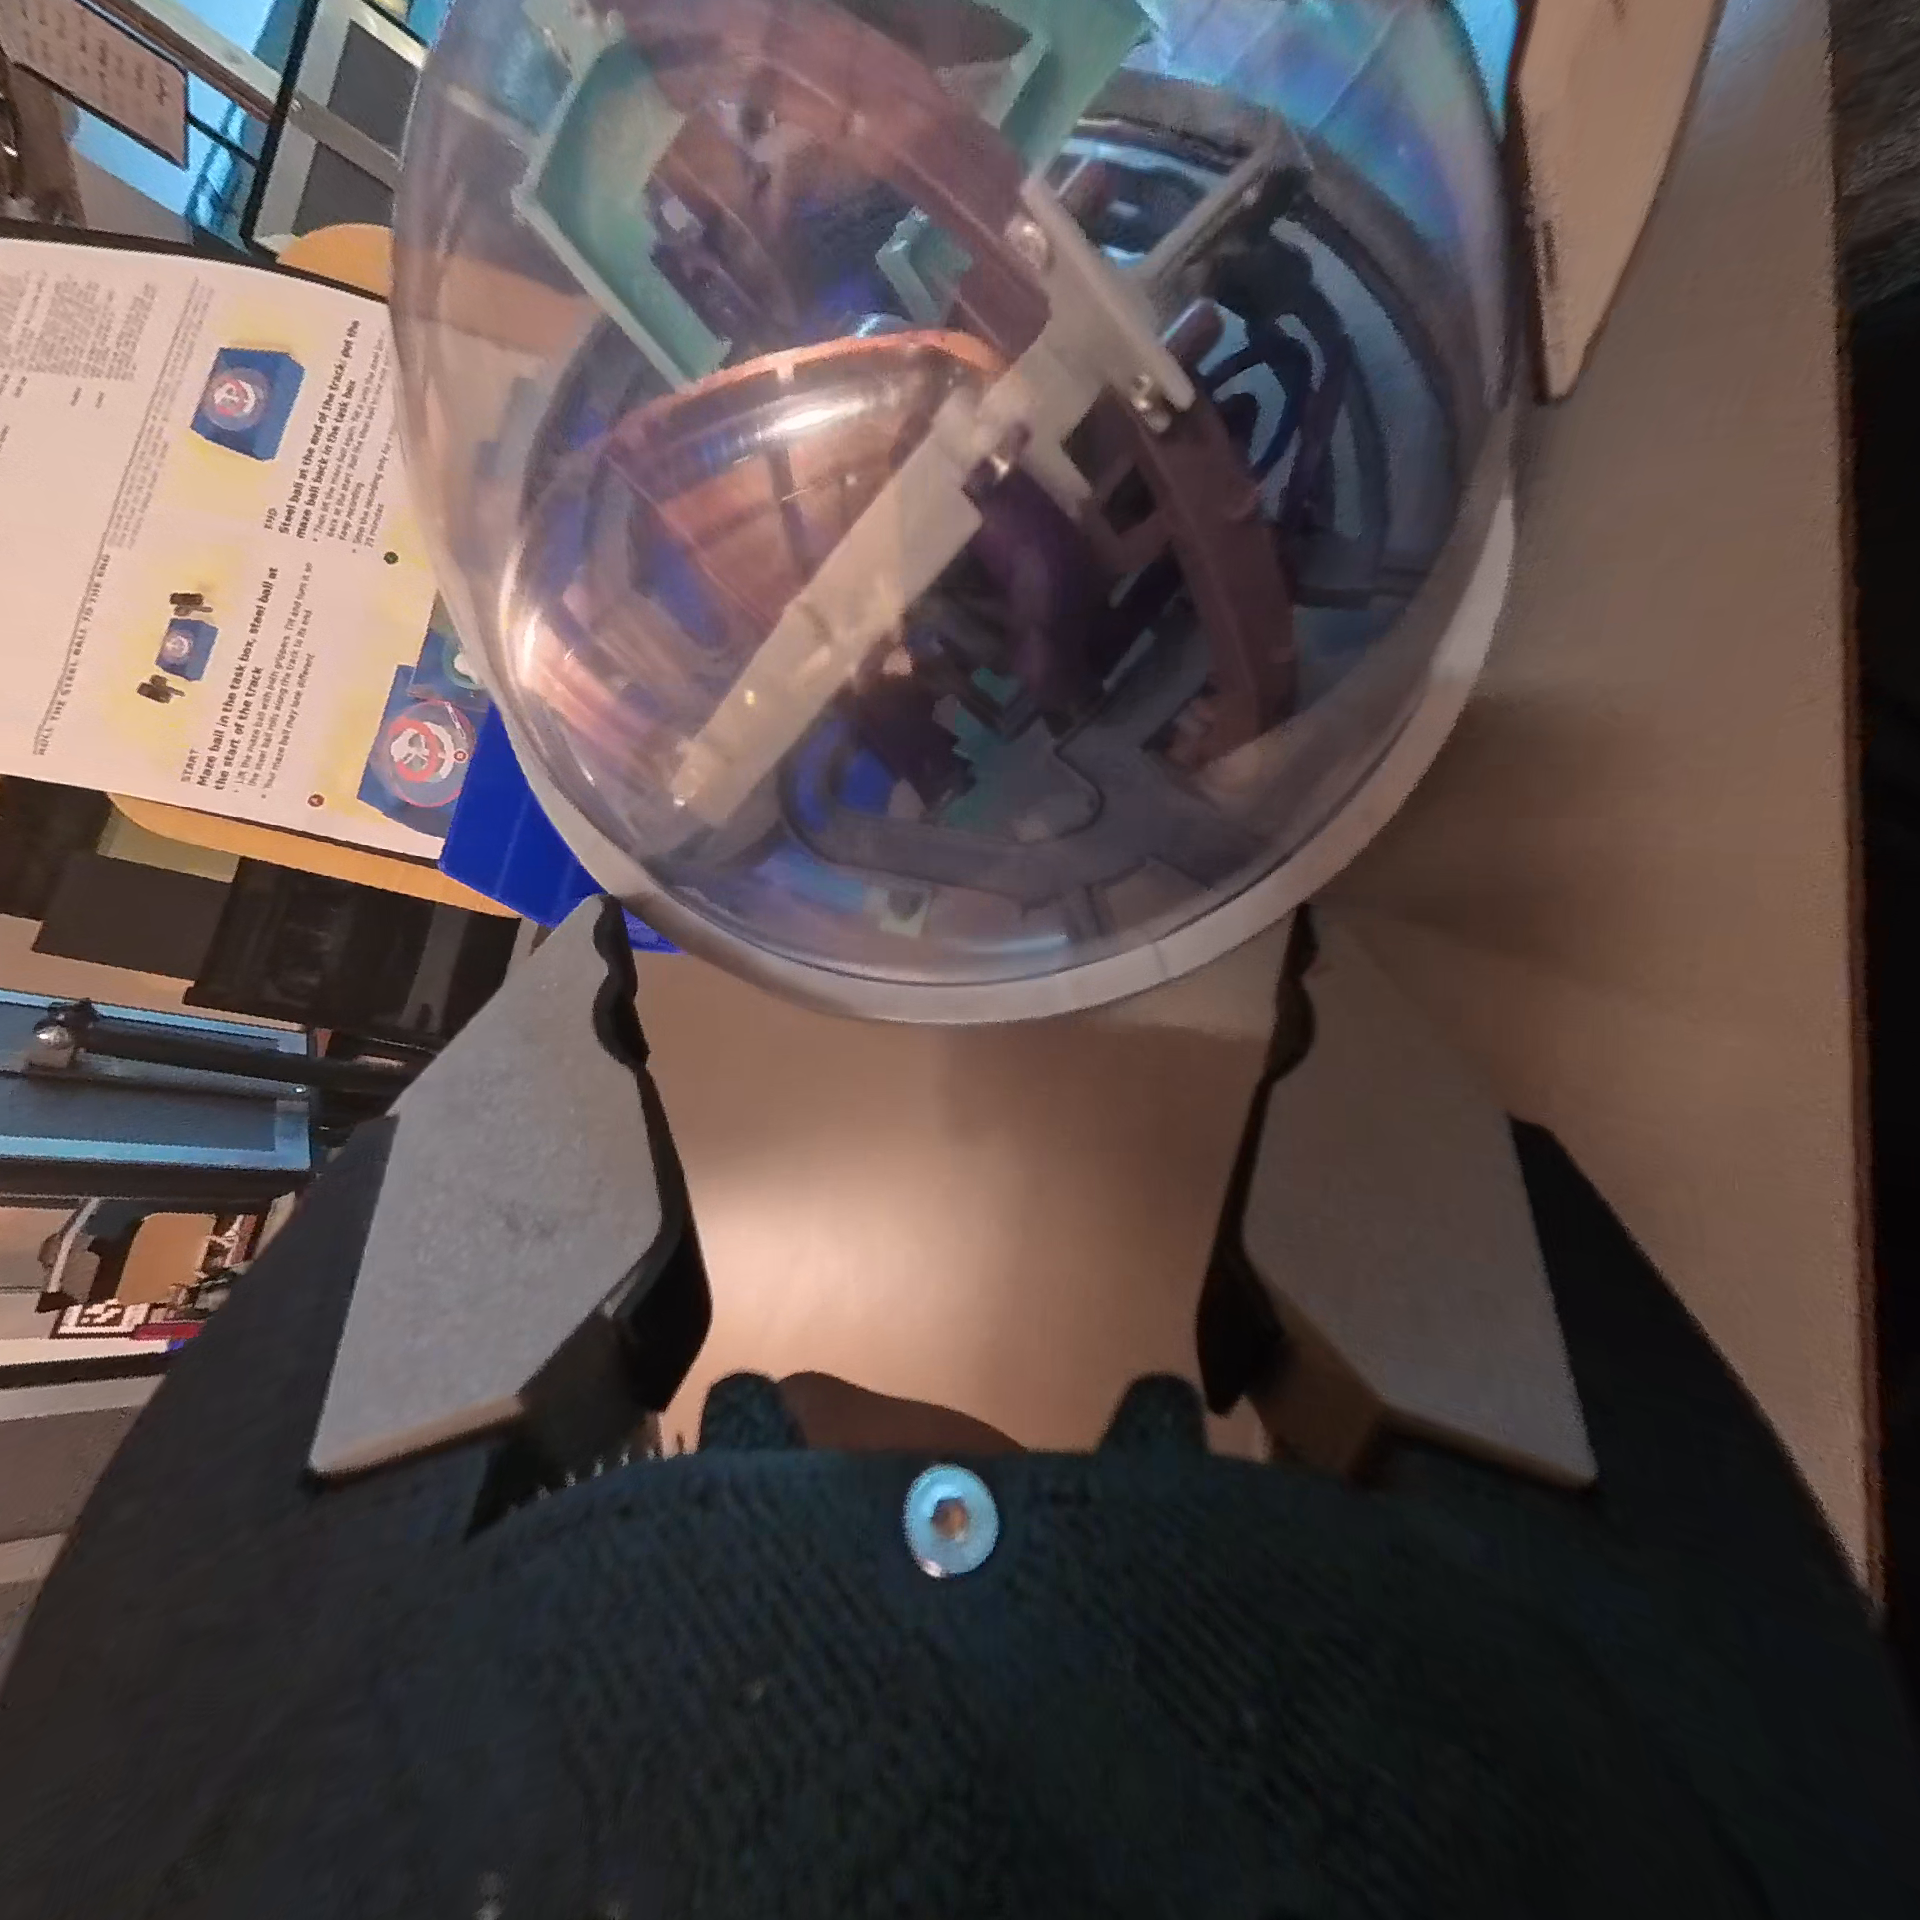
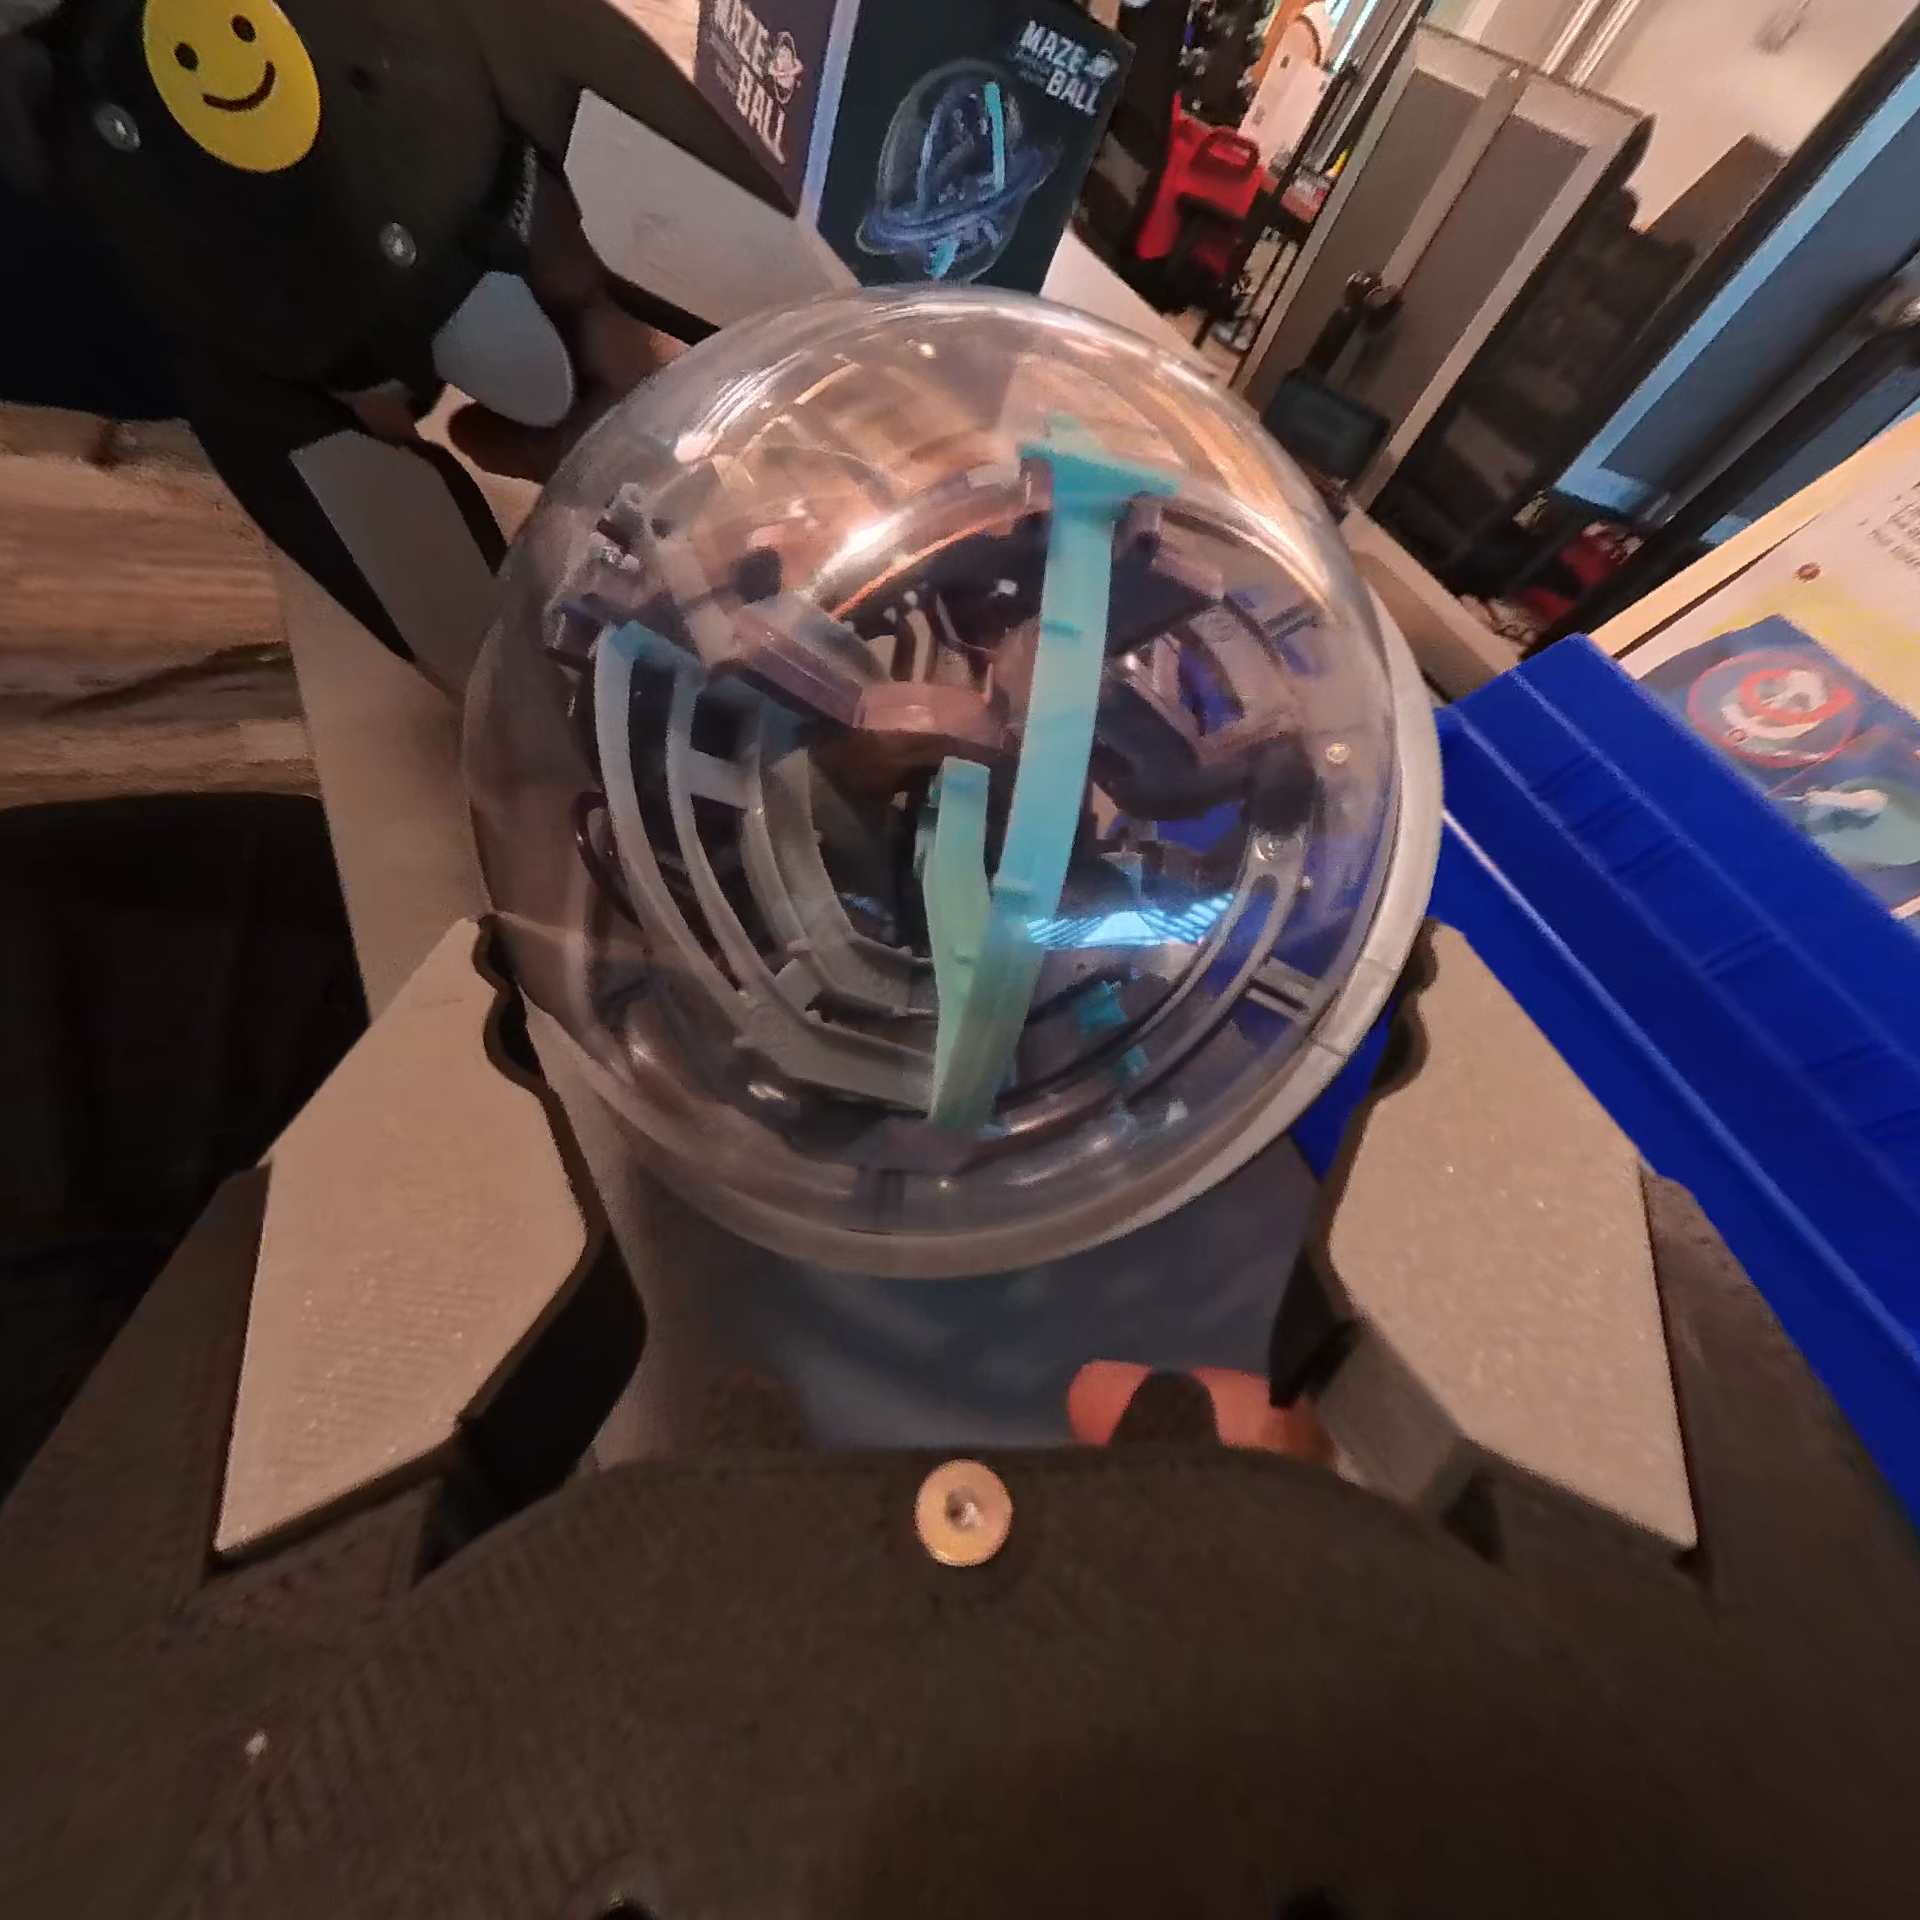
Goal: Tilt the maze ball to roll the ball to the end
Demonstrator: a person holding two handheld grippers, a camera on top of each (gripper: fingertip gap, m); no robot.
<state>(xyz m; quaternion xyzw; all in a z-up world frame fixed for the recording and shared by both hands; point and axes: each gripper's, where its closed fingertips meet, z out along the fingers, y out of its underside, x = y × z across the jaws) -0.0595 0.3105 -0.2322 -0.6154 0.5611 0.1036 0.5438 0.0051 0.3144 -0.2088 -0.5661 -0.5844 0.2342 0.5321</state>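
A: Two tools are holding the maze ball (image 2: 935, 779) between them, one from each side, and it is hanging clear above the worktop (image 1: 1662, 831).

B: How is each one gripping?

A: The right tool (image 2: 951, 997) is spreading its jaws wide and pressing its fingertips (image 2: 499, 997) against the pale seam band around the sphere's widest part. The left tool (image 1: 951, 966) is doing the same from the opposite side, jaws wide and tips meeting the band; in the right wrist view its body is showing at the upper left, behind the sphere.

B: Where is the steel ball sitting?

A: I am not finding it; the teal, grey and purple tracks inside are overlapping and reflections are hiding much of them, so I cannot tell how far along the run it is.

B: How is the sphere likely to be handling?

A: I am judging it light, rigid and slick: a smooth clear shell that gives nothing under the pads. The seam band is offering the only ridge, so that is looking like the place to grip, with both tools turning together so it is not slipping out.

B: Anything nearby?

A: The blue bin (image 2: 1662, 883) is lying just beside it, with an instruction sheet (image 1: 156, 520) beyond and two printed boxes (image 2: 966, 156) standing further back.
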